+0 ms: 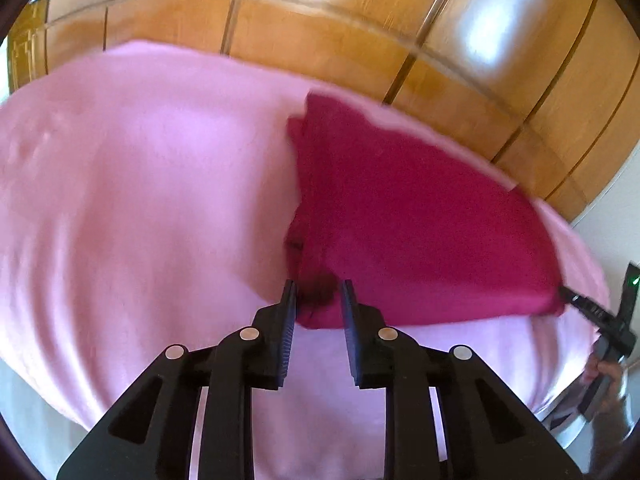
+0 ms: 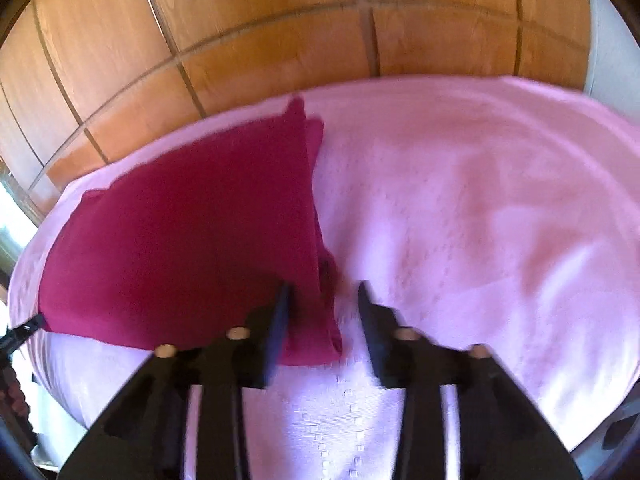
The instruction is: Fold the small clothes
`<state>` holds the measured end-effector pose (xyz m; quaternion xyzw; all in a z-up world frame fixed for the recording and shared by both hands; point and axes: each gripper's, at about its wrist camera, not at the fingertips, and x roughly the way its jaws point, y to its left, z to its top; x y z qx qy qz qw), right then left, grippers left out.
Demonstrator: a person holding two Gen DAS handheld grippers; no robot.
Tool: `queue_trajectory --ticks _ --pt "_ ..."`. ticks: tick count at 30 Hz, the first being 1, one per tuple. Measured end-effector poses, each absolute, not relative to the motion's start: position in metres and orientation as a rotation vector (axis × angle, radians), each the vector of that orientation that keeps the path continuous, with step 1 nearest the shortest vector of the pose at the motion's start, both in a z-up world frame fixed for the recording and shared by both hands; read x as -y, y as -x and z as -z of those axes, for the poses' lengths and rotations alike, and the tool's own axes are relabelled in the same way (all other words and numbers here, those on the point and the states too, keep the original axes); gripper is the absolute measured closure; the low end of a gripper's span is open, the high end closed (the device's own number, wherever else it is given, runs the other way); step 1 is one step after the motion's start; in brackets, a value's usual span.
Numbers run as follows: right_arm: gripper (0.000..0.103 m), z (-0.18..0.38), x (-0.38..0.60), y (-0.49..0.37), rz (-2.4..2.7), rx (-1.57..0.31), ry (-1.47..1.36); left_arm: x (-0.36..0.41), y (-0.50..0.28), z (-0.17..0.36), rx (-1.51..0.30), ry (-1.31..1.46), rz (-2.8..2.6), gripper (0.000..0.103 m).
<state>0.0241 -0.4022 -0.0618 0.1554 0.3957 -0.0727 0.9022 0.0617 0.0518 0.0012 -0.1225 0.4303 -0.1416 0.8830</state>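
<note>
A magenta garment (image 1: 400, 208) (image 2: 192, 240) lies folded flat on a pink blanket (image 1: 140, 200) (image 2: 480, 220). In the left wrist view my left gripper (image 1: 318, 292) stands at the garment's near left corner. Its jaws are apart, and a bunched bit of the cloth sits between the tips, unpinched. My right gripper (image 2: 324, 292) is at the near right corner with a wide gap; its left finger (image 2: 280, 312) lies over the cloth and the corner edge lies in the gap. Each gripper shows in the other view: the right gripper (image 1: 566, 293) and the left gripper (image 2: 24, 328) both reach the garment's corners.
Wooden panelled doors (image 1: 320, 40) (image 2: 240, 20) rise behind the blanket's far edge. A person's hand (image 1: 604, 376) holds the right gripper's handle at the blanket's right edge. The blanket spreads wide on the sides away from the garment.
</note>
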Motion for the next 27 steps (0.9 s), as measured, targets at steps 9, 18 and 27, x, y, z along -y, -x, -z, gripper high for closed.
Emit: queue_trajectory --ticks 9,18,27 --pt "0.052 0.037 0.306 -0.035 -0.137 -0.726 -0.252 0.032 -0.06 -0.019 -0.833 0.158 0.488 0.07" --pt "0.052 0.095 0.258 -0.043 -0.157 -0.795 -0.116 0.07 -0.059 0.025 -0.87 -0.026 0.421 0.069" --pt "0.043 0.086 0.266 -0.047 -0.187 -0.792 -0.144 0.047 -0.065 -0.014 -0.791 0.01 0.337 0.065"
